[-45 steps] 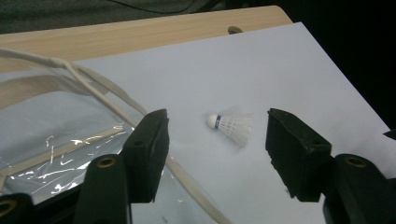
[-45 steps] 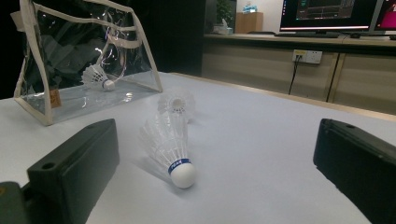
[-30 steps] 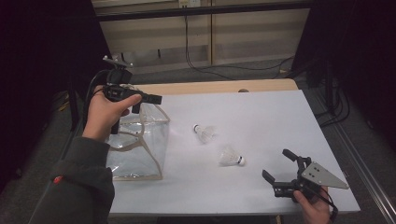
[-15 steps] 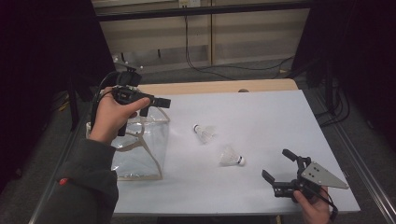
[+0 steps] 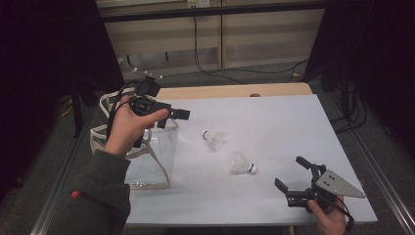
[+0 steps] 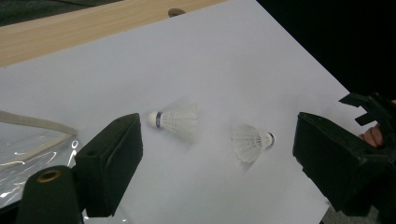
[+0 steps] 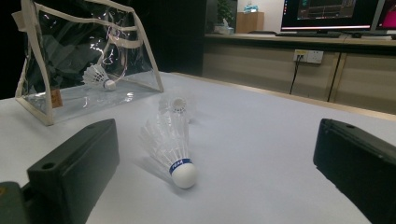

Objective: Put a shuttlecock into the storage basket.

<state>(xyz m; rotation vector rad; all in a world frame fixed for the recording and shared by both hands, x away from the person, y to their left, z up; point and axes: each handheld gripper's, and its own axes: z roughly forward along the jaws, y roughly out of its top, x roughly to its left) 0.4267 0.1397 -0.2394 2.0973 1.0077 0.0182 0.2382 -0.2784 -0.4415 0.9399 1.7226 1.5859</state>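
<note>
Office-like lab: monitors (image 7: 327,14) on a wooden counter (image 7: 299,39), wall sockets (image 7: 308,56).

We are holding the left gripper (image 5: 169,119) raised at the left with its jaws, just opening, spread wide and empty, while the right gripper (image 5: 292,179) is resting low, jaws apart.

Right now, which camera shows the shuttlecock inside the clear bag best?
The right gripper view: the shuttlecock in the bag shows plainly through the clear bag. From the high view the bag gives only glare; the left gripper view catches its corner.
</note>
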